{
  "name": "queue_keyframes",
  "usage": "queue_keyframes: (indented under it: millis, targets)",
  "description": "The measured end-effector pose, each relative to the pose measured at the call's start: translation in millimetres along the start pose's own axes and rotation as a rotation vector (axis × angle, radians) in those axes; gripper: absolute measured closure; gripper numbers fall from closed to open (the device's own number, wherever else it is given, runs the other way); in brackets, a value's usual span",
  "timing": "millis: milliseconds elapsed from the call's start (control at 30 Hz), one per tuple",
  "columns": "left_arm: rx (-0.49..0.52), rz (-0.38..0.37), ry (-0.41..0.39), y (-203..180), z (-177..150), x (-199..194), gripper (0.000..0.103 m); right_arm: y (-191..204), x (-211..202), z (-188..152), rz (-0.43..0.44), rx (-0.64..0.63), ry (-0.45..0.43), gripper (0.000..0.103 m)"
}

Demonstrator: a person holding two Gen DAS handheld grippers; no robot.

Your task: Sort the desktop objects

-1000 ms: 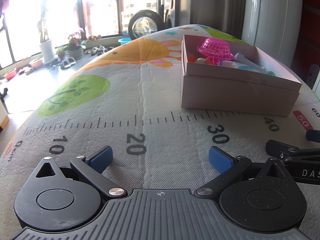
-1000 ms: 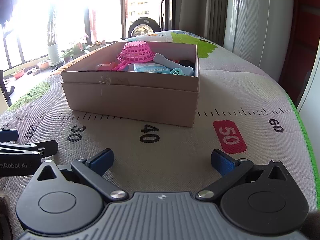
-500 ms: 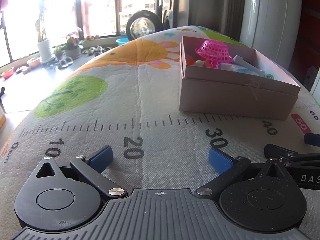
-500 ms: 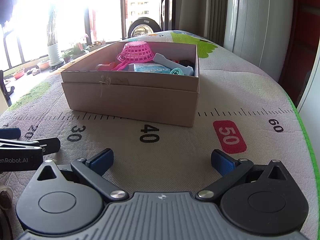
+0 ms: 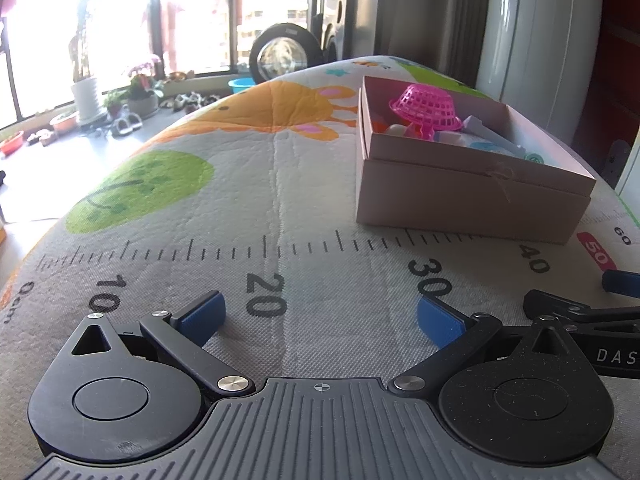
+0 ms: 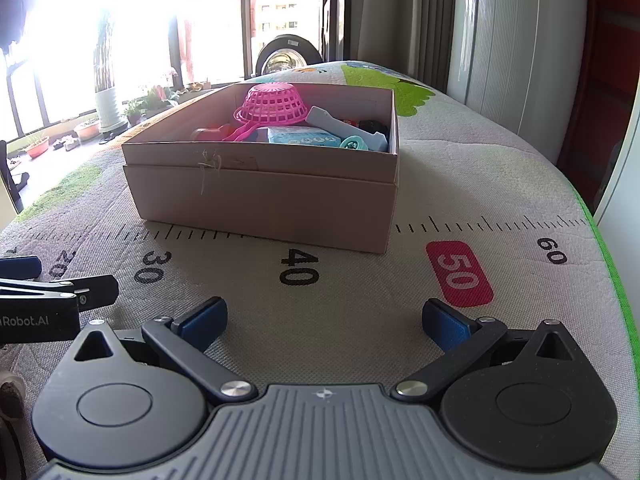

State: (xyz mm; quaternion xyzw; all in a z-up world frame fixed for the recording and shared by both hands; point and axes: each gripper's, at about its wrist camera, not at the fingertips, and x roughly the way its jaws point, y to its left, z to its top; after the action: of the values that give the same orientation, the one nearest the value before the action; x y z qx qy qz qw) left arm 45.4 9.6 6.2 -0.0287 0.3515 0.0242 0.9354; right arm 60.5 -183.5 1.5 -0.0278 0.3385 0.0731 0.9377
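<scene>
Both tongs rest low on the printed ruler play mat (image 5: 256, 208), side by side. Left gripper (image 5: 320, 316) and right gripper (image 6: 324, 320) stand wide apart, empty, likely parked because nothing loose remains. The pale cardboard box (image 6: 264, 196) sits ahead, nearer the right, holding the pink plastic mesh basket (image 6: 272, 106) and other small items.

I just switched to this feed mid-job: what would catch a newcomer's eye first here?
First, the pink mesh basket, lying upside down on the other items in the open cardboard box on the mat. Next, the red "50" patch on the mat's printed ruler, right of the box in the right wrist view. Both the left gripper and right gripper sit low, jaws open and empty.
</scene>
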Motion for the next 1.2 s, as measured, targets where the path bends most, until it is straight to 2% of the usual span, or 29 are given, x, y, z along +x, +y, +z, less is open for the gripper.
queue_keyframes:
  millis: [600, 1200]
  targets:
    - [0.023, 0.025, 0.008, -6.0, 2.7, 3.5, 0.000, 0.3, -0.9, -0.4, 0.000, 0.000, 0.000, 0.000]
    - [0.033, 0.014, 0.014, -3.4, -1.1, 1.0, 0.000, 3.9, -3.4, -2.3, -0.002, -0.002, 0.000, 0.000]
